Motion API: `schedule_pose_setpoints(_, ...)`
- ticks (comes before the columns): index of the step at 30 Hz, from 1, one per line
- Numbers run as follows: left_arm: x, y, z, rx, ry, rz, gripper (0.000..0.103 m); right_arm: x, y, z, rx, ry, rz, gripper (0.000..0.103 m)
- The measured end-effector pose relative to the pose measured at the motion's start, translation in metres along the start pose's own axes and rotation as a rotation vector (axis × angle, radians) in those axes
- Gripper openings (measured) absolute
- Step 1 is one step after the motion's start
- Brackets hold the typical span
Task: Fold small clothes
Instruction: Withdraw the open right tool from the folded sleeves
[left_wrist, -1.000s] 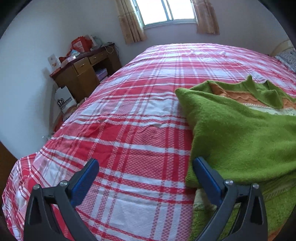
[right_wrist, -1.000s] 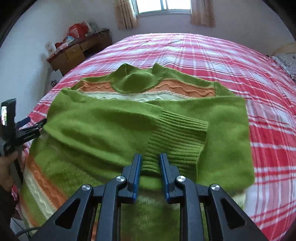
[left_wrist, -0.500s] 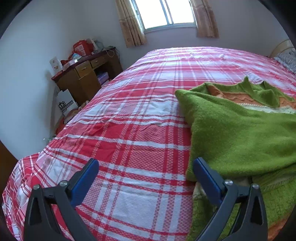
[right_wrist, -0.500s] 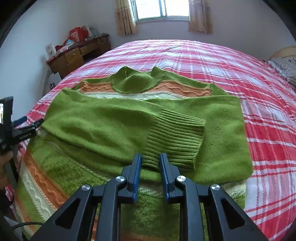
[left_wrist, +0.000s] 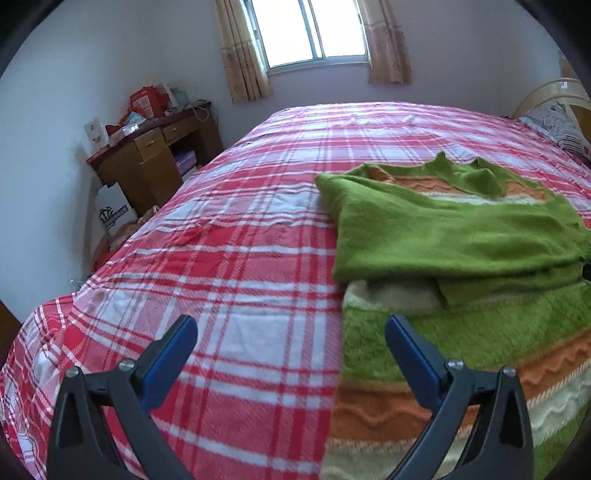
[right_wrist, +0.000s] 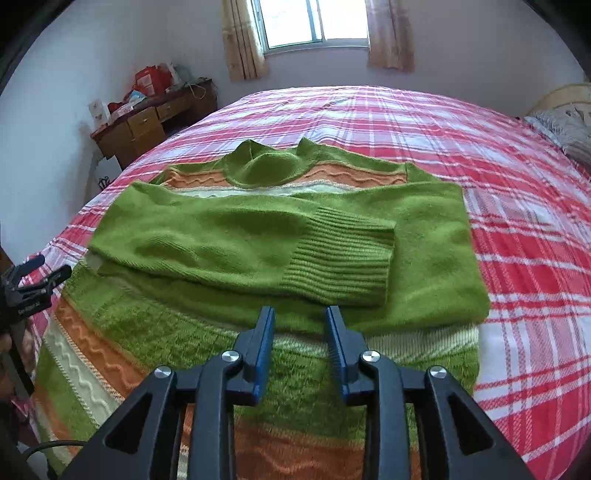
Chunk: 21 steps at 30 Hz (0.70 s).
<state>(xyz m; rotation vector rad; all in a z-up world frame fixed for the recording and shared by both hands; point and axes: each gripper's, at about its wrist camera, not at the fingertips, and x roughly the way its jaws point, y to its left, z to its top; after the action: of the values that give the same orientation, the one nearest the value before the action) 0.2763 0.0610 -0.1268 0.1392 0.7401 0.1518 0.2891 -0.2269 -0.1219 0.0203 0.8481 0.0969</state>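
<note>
Green sweater (right_wrist: 258, 236) (sleeves folded in) below the part-open right gripper (right_wrist: 301, 314); left gripper (left_wrist: 290, 328) gapes wide, empty.

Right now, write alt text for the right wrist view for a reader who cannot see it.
A green sweater with orange and cream stripes lies on a red plaid bed, both sleeves folded across its chest. The right gripper hangs over its lower part, blue fingers parted and empty. A window and a wooden desk stand beyond.

— What are we looking at?
— Our green sweater (right_wrist: 258, 236) with orange and cream stripes, lying flat on the plaid bed (right_wrist: 517, 192), both sleeves folded across its chest, ribbed cuff (right_wrist: 343, 258) on top.
</note>
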Motion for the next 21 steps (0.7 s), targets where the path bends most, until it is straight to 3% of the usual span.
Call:
schedule_pose_setpoints(3, -0.004, 0.001, -0.004, 0.0, -0.006, 0.001, 0.103, -0.003, -0.002, -0.003, 0.019, 0.004, 0.014, 0.032)
schedule_pose_setpoints(5, -0.005, 0.001, -0.007, 0.001, -0.008, 0.013, 0.103, -0.003, -0.002, -0.006, 0.021, 0.013, 0.027, 0.044)
schedule_pose_setpoints(21, -0.013, -0.004, -0.027, -0.004, 0.042, -0.057, 0.103, -0.026, 0.005, -0.031, 0.015, 0.015, 0.024, 0.047)
